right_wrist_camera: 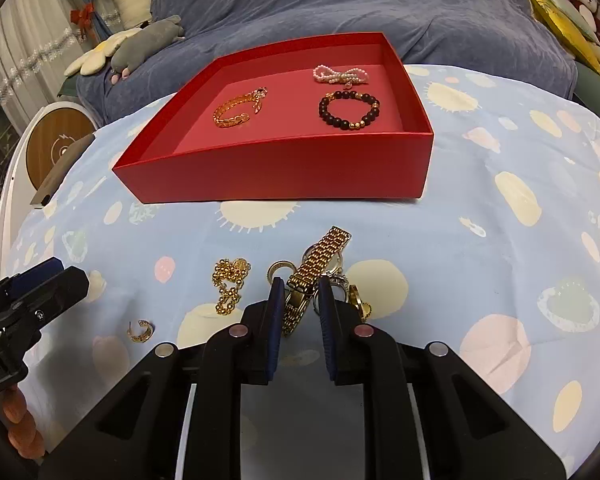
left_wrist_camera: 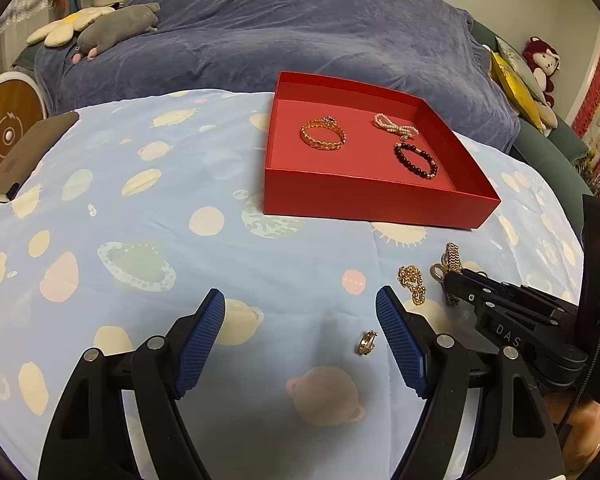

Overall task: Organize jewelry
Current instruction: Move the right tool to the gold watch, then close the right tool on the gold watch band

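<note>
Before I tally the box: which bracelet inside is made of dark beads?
The dark bead bracelet, front right; the others are a gold chain and pearls.

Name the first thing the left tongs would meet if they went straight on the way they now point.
Probably only the planet-print cloth. The open left tongs aim left of the red box; the small gold earring lies beside the right finger, though depth is unclear.

Pale blue cloth (right_wrist_camera: 480, 184) printed with planets, spread over the surface. Lying directly on it: red tray (right_wrist_camera: 284, 172), gold watch (right_wrist_camera: 320, 260), gold chain (right_wrist_camera: 230, 284), ring (right_wrist_camera: 278, 270), small gold earring (right_wrist_camera: 142, 331).
</note>
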A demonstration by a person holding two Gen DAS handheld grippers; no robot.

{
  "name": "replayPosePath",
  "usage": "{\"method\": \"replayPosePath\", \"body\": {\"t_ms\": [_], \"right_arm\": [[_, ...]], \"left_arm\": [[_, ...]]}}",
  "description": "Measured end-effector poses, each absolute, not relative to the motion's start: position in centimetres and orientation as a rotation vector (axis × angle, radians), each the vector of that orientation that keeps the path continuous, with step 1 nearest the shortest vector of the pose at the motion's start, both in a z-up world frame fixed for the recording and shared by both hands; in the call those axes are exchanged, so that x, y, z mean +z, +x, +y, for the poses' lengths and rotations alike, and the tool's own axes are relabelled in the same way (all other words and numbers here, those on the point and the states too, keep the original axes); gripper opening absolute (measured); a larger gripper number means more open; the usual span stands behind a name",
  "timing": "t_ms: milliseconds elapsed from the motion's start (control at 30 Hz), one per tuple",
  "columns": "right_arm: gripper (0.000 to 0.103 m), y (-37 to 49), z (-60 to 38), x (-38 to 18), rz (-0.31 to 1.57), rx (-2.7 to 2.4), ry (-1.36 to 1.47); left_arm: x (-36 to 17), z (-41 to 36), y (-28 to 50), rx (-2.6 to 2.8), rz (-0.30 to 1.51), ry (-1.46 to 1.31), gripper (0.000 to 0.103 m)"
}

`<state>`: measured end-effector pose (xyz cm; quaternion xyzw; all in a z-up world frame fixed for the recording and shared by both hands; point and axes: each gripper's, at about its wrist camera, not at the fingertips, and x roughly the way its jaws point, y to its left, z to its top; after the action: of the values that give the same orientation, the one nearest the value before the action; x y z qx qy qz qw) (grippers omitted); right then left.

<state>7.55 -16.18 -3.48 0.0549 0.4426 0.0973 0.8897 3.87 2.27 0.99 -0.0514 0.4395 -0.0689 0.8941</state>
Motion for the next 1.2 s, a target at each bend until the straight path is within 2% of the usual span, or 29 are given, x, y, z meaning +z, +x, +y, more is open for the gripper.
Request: {"method": "replayPosePath", "body": {"t_ms": [133,300,333,367,567,833,900,1200], "right_arm": [[0.008,7.3,-16.3,-3.2,0.907,0.206,0.110],[0.008,6.6,-17.2,-1.8,0.877,0.214,0.137],[0.002,6.4,-17.5,-1.4,0.866,0.218,0.148],[0.000,6.2,-17.8,-0.9,0.855,0.218,0.157],[0.000,5.8,-19.2,0.9,0.835,0.256,0.188],[0.014,7.3,-16.5,-2.4,0.906,0.245,0.110],[0.023,7.5,-16.1,-2.5,0.903,0.230,0.074],[0.022,7.9,-16.2,-3.6,0.921,0.216,0.077]], "left_arm": [[0.8,2.0,4.1,-0.143,0.919,-0.104,0.075],[0.8,1.8,4.1,-0.146,0.919,-0.110,0.075],[0.8,1.8,4.2,-0.146,0.919,-0.111,0.075],[0.9,1.8,4.2,-0.145,0.918,-0.115,0.075],[1.0,1.7,4.5,-0.146,0.919,-0.130,0.075],[1.1,1.2,4.4,-0.157,0.917,-0.128,0.075],[1.1,1.1,4.4,-0.160,0.916,-0.125,0.075],[1.3,1.3,4.4,-0.161,0.921,-0.147,0.075]]}}
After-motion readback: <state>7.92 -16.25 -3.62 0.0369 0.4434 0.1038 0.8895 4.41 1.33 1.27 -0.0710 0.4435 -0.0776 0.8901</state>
